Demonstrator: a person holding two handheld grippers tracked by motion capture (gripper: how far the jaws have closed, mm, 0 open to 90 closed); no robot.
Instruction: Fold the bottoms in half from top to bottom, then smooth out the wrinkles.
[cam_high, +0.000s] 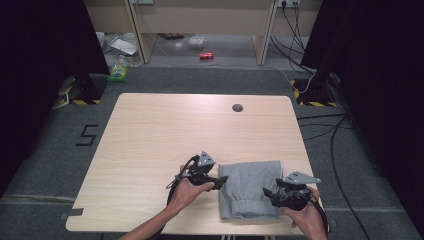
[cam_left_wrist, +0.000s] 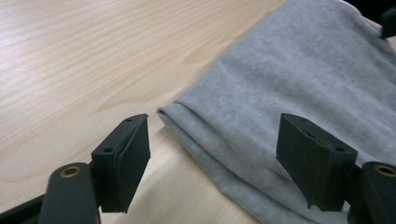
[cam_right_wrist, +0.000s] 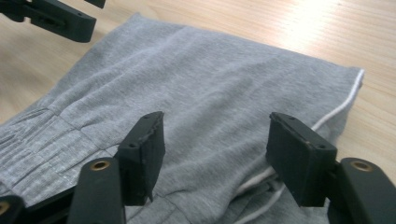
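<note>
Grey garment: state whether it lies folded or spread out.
Folded: the grey garment lies as a compact rectangle, with doubled layers at its edge in the left gripper view.

floor: grey carpet | table: light wood | sides: black curtains

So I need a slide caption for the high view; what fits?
Both open grippers, left and right, flank folded grey sweatpants on a wooden table.

Folded garment lies on table, between both tools.
</note>
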